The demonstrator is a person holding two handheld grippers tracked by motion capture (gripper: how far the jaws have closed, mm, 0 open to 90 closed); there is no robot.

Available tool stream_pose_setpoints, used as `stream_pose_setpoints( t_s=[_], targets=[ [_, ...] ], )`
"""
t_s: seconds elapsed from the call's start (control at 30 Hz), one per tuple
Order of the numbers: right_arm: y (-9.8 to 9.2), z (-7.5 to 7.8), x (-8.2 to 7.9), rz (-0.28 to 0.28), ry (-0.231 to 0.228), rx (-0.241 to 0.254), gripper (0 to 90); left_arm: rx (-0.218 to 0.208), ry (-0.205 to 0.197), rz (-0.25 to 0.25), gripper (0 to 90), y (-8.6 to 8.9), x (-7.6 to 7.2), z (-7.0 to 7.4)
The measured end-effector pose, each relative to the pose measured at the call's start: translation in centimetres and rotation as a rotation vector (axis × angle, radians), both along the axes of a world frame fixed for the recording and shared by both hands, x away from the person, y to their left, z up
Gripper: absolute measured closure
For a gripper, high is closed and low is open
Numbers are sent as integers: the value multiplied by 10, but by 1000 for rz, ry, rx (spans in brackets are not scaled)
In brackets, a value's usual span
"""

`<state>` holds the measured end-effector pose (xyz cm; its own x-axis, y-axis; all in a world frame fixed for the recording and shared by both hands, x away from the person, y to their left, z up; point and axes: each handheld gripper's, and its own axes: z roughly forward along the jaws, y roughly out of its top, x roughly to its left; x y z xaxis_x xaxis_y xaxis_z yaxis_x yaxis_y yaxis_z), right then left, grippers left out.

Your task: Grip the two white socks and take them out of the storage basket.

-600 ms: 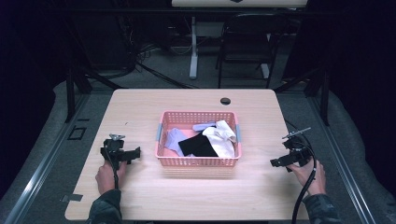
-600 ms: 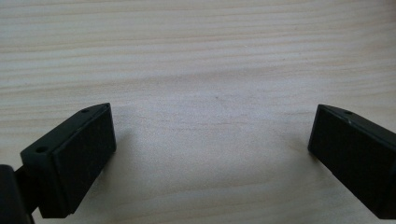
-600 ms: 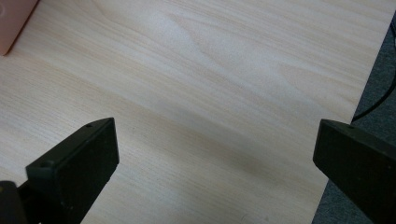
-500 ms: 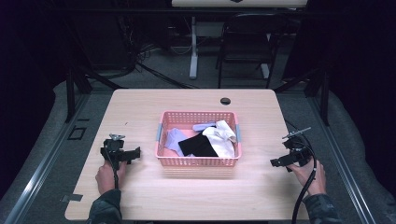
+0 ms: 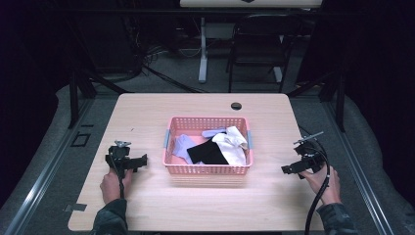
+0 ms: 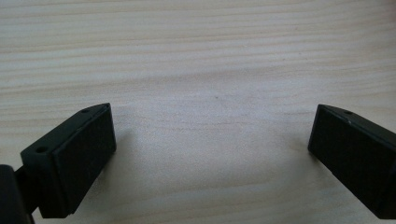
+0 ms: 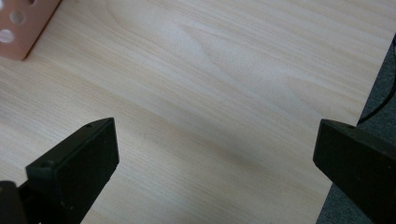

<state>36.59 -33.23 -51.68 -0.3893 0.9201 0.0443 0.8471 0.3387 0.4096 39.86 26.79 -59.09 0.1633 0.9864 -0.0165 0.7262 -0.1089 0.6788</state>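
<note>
High view: one wooden table fills the middle of the frame, and one pink basket stands at its centre. Four pieces of cloth can be counted inside it: a black cloth at lower centre, a white cloth to its right, a lavender cloth to its left and a smaller lavender piece against the far wall. One small dark round hole sits near the table's far edge. Two grippers rest low over the tabletop, each held by a hand entering from the bottom: the left gripper at the left of the frame, the right gripper at the right, both well apart from the basket and pointing inward toward it. A cable trails from the right one.

Left gripper view: the left gripper has its two black jaws spread wide, with bare wood grain between them and nothing held.

Right gripper view: the right gripper likewise stands wide open and empty. Here one corner of the basket appears at upper left, and the table's edge with dark floor runs down the right side.
</note>
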Motion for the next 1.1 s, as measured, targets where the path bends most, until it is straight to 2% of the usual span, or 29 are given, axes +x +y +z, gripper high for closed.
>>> stream_pose_setpoints(
  t_s=[0.2, 0.23, 0.3, 0.47, 0.53, 0.67, 0.77, 0.8, 0.83, 0.97, 1.1],
  targets=[
    [3, 2, 0, 19, 5, 8, 0, -1, 1, 1, 8, 0, 0, 0],
    [4, 2, 0, 7, -5, 8, 0, 0, 0, 1, 8, 0, 0, 0],
    [5, 4, 1, 22, 9, 0, 0, 0, 0, 0, 8, 0, 0, 0],
    [10, 7, 0, 31, -7, 12, 0, 0, 0, 0, 8, 0, 0, 0],
    [10, 7, 0, 33, -13, 3, 0, 0, 0, 0, 8, 0, 0, 0],
    [11, 8, 0, 37, -7, 2, 0, 0, 0, 0, 8, 0, 0, 0],
    [10, 9, 0, 35, -5, 18, 0, 0, 0, 0, 8, 0, 0, 0],
    [10, 10, 0, 33, 3, 26, 0, -1, 1, 2, 8, 0, 0, 0],
    [9, 12, 0, 44, -5, 12, 0, -1, 1, 3, 8, 0, 0, 0],
    [9, 20, 0, 40, -31, 49, 0, 0, 2, 1, 8, 0, 0, 0],
    [17, 26, 1, 59, -31, 32, 0, 0, 2, 2, 8, 0, 0, 0]
  ],
)
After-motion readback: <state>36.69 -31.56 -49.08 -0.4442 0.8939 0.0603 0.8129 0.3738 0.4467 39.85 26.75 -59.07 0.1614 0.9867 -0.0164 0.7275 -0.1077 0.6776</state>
